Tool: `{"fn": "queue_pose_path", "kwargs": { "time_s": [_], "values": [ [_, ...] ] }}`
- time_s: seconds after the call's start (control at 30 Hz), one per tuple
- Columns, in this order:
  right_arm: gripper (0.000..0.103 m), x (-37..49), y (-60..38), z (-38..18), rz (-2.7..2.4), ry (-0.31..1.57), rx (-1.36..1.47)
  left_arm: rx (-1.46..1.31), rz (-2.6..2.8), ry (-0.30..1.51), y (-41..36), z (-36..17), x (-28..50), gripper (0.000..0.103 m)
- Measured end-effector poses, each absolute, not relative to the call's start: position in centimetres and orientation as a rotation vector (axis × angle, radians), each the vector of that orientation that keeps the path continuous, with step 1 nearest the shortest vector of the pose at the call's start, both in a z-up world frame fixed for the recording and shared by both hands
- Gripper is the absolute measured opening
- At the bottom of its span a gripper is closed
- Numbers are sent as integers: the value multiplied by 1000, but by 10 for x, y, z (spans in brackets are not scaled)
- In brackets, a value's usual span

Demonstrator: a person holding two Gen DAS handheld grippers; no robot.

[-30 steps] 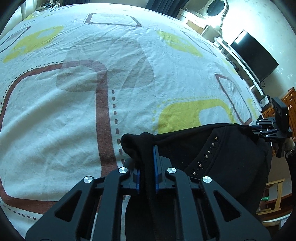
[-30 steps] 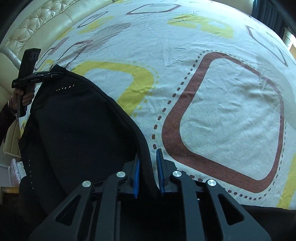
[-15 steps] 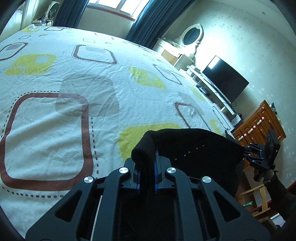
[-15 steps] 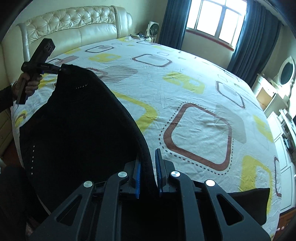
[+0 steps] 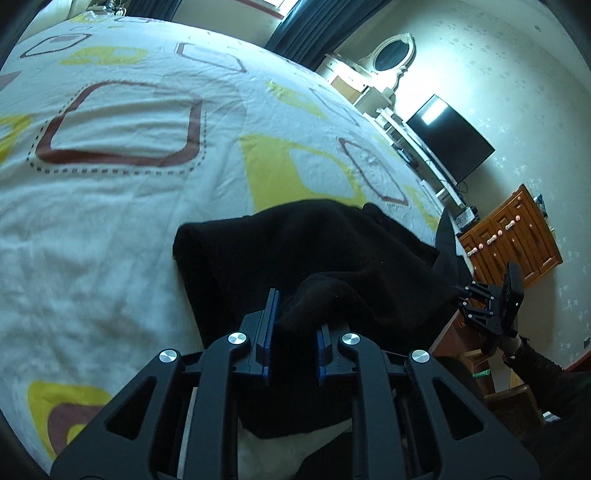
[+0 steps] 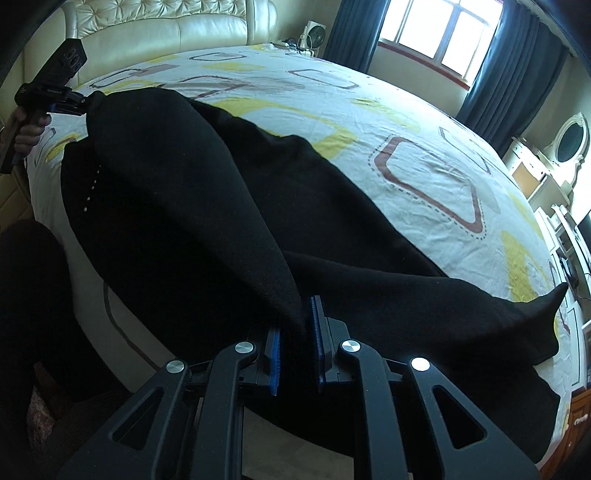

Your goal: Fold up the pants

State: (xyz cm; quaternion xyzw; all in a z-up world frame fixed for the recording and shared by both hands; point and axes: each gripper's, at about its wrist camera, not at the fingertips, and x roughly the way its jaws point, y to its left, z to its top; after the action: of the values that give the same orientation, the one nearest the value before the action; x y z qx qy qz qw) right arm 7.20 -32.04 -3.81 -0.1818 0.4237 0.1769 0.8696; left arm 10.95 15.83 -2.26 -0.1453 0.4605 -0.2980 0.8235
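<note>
The black pants [image 6: 207,206] lie spread on the near edge of the bed, and a top layer is stretched taut between my two grippers. They also show in the left wrist view [image 5: 325,251]. My left gripper [image 5: 294,330] has its jaws parted, with a bunched fold of the pants still between them; it shows at far left in the right wrist view [image 6: 70,105]. My right gripper [image 6: 297,336] also has its jaws parted, with the fabric edge resting between them; it shows at right in the left wrist view [image 5: 461,295].
The bed sheet [image 5: 122,206] is white with yellow and brown squares. A cream headboard [image 6: 166,18] stands behind. A TV [image 5: 448,144], a wooden dresser [image 5: 517,236] and a mirrored vanity [image 5: 391,59] line the wall. Dark curtains [image 6: 513,62] flank the window.
Both grippers have dropped toward the bed and laid the pants down onto it. The jaws of both have gone from clamped tight on the fabric to parted.
</note>
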Motion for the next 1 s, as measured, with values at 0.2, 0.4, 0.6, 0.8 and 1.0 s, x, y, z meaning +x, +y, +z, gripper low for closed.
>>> {"fn": "queue_pose_path", "kwargs": {
  "time_s": [0.2,0.4,0.6,0.8,1.0],
  "values": [
    [45,61,-330,-42,352,931,-291,-321,-514,1026,169,-42,75,41],
    [56,62,-373,-27,399,980,172,-537,-397,985,194,-30,47,49],
    [56,71,-411,-50,394,1061,669,-637,-330,1030,156,-25,42,49],
    [56,66,-411,-55,395,1066,755,-707,-204,1083,141,-37,50,49],
    [61,64,-430,-61,350,1028,882,-797,-57,1084,135,-45,56,49]
  ]
}}
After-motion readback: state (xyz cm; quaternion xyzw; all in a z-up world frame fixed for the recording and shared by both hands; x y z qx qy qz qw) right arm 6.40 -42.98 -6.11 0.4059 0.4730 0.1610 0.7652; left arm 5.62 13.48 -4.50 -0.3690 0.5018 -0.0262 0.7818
